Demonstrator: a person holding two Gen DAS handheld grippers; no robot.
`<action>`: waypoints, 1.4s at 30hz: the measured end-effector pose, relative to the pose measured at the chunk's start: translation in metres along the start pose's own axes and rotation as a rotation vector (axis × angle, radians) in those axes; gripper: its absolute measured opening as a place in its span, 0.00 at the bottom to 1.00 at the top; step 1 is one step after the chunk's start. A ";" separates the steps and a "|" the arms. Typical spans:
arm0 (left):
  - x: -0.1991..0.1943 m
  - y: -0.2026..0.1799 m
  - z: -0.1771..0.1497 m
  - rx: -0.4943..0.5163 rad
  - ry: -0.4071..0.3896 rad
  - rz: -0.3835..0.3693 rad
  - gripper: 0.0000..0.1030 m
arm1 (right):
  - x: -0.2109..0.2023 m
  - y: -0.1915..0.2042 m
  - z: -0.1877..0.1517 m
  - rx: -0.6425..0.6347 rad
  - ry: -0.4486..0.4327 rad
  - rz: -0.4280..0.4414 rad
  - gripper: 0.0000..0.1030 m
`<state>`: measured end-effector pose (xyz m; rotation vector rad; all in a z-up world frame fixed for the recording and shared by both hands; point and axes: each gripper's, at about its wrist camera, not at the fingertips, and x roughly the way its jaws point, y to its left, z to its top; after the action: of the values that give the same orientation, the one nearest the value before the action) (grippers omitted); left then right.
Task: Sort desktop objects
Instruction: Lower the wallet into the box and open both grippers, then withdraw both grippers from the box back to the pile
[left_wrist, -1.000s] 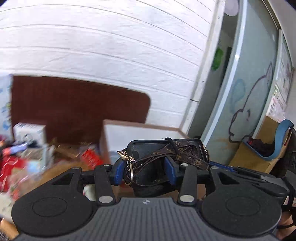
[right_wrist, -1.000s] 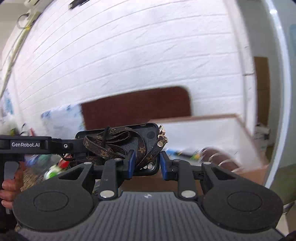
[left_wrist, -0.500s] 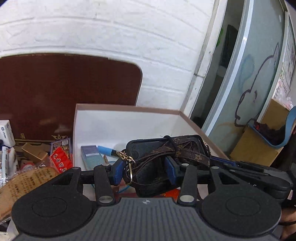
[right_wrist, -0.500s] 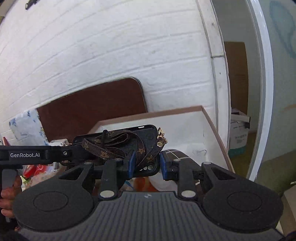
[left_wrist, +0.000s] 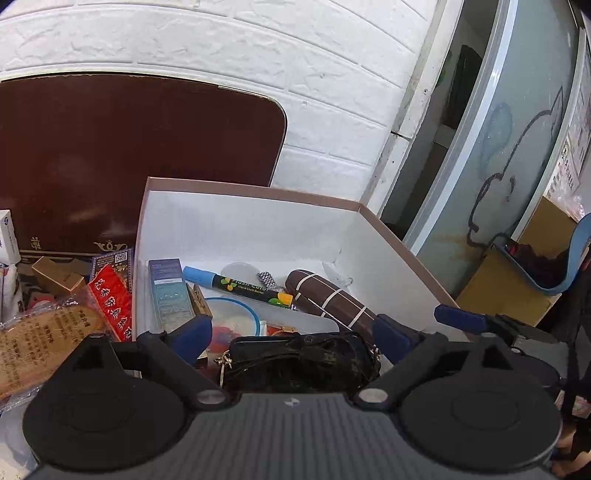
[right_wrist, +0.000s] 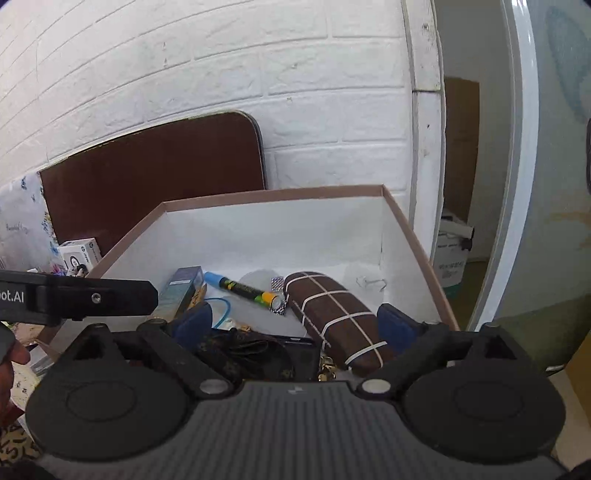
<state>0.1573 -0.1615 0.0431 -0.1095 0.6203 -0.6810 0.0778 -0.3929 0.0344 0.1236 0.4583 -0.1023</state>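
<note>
Over the box (left_wrist: 255, 192), seen from my left wrist, my left gripper (left_wrist: 295, 330) stands released; its jaws have just been opening, and the blue pads sit clear on either side of the black case (left_wrist: 295, 356) with its brown strap. That case lies low at the near end of the box, free of both pads. Beyond it in the box lie a marker (left_wrist: 240, 286), a tall carton (left_wrist: 168, 291), a blue-rimmed lid (left_wrist: 236, 314) and a brown checked pouch (left_wrist: 332, 301). Left of the box, on the table, are a red packet (left_wrist: 110, 302) and a tan packet (left_wrist: 44, 339). To the right, my right gripper's blue fingertip (left_wrist: 458, 315) pokes in.

From my right wrist, my right gripper (right_wrist: 295, 325) is released too, jaws just having opened, pads wide apart. The case (right_wrist: 258, 350) lies between and below them, not pressed by either. The pouch (right_wrist: 332, 314) lies just beside the right pad; whether they touch I cannot tell. The marker (right_wrist: 247, 290) rests farther in. The arm of my left gripper (right_wrist: 92, 297) crosses at the left, with part of my hand (right_wrist: 11, 365) under it.
</note>
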 end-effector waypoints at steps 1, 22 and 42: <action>-0.001 -0.001 -0.001 -0.001 0.001 0.003 0.94 | -0.002 0.002 0.001 -0.006 -0.005 -0.001 0.91; -0.051 -0.037 -0.026 0.094 -0.024 0.153 0.94 | -0.049 0.041 -0.017 -0.072 -0.028 -0.016 0.95; -0.101 -0.014 -0.092 -0.070 -0.010 0.241 0.94 | -0.079 0.091 -0.066 -0.094 0.037 0.029 0.95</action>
<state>0.0359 -0.1004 0.0233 -0.1006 0.6361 -0.4260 -0.0097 -0.2877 0.0192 0.0396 0.4973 -0.0503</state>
